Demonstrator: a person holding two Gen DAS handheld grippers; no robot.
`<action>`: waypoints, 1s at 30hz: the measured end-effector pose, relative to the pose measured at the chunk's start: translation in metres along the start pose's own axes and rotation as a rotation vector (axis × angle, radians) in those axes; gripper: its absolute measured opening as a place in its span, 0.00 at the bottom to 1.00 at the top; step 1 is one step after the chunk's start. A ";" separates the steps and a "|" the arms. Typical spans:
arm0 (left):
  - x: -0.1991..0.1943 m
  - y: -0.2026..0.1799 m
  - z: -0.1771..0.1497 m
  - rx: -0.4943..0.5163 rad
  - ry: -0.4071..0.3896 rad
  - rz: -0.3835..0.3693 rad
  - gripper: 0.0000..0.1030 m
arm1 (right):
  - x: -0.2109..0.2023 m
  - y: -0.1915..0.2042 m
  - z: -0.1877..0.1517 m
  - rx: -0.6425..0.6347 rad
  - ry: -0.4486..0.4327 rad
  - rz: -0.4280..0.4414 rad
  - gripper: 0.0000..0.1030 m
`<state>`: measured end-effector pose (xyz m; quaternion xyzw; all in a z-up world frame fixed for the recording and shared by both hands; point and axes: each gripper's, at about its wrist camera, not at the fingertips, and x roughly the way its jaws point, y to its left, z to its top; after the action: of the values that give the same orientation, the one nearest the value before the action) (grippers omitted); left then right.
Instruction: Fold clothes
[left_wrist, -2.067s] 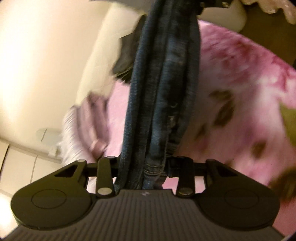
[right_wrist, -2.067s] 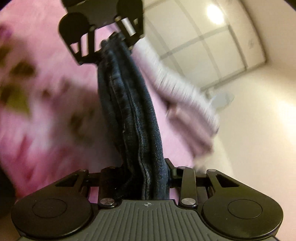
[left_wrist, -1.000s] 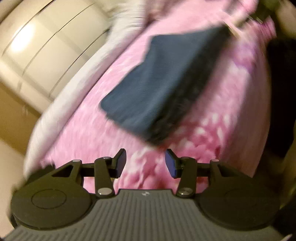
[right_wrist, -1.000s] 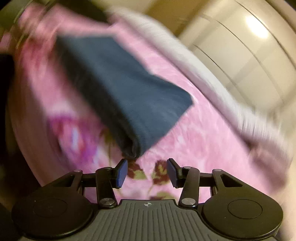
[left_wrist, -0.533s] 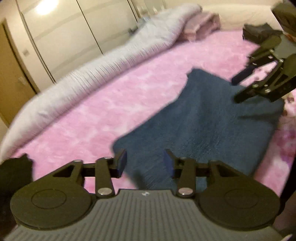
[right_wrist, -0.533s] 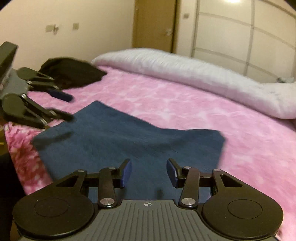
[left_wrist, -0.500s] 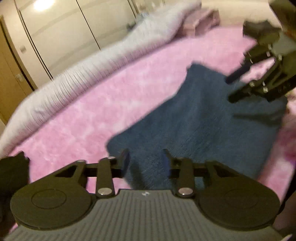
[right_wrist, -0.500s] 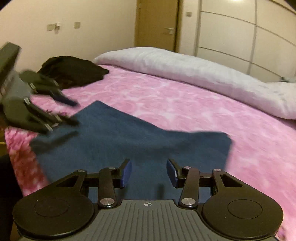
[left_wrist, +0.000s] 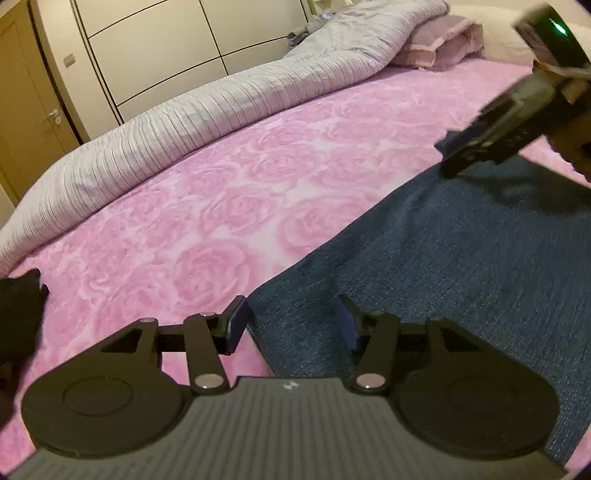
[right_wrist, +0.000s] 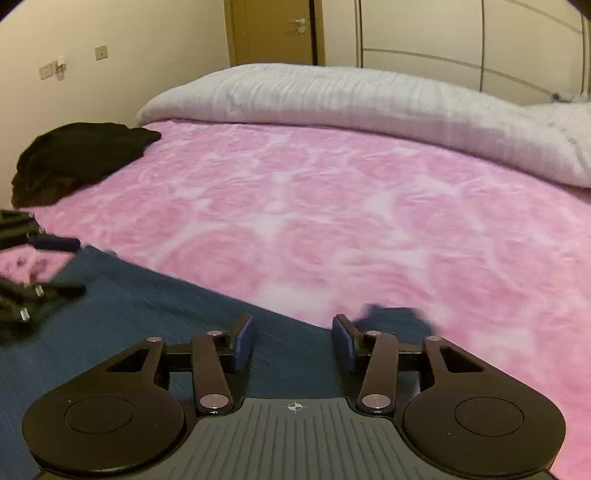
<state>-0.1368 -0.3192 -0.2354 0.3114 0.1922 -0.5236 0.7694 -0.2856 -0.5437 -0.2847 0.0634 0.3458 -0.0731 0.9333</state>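
Both cameras sit low over the pink bedspread, each looking forward between its own fingers. The left wrist view faces the wardrobe and pillows; the right wrist view faces the door. Both share the folded denim and the grey duvet.

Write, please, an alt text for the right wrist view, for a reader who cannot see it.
The open right gripper hovers low over folded blue denim lying on a pink rose-patterned blanket. The left gripper reaches in from the left edge, also open. Farther back lie a black garment and a long grey duvet.
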 end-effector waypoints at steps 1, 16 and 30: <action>0.000 0.002 -0.001 -0.005 0.000 -0.002 0.49 | -0.008 -0.006 -0.005 0.001 -0.008 -0.015 0.31; -0.057 -0.025 -0.029 -0.031 -0.036 0.011 0.39 | -0.146 0.052 -0.075 0.199 -0.141 0.078 0.33; -0.114 -0.044 -0.048 -0.019 -0.046 0.053 0.41 | -0.186 0.115 -0.108 0.049 -0.168 0.060 0.34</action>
<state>-0.2190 -0.2199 -0.2120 0.2971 0.1712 -0.5083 0.7900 -0.4733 -0.3958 -0.2368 0.0900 0.2621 -0.0584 0.9590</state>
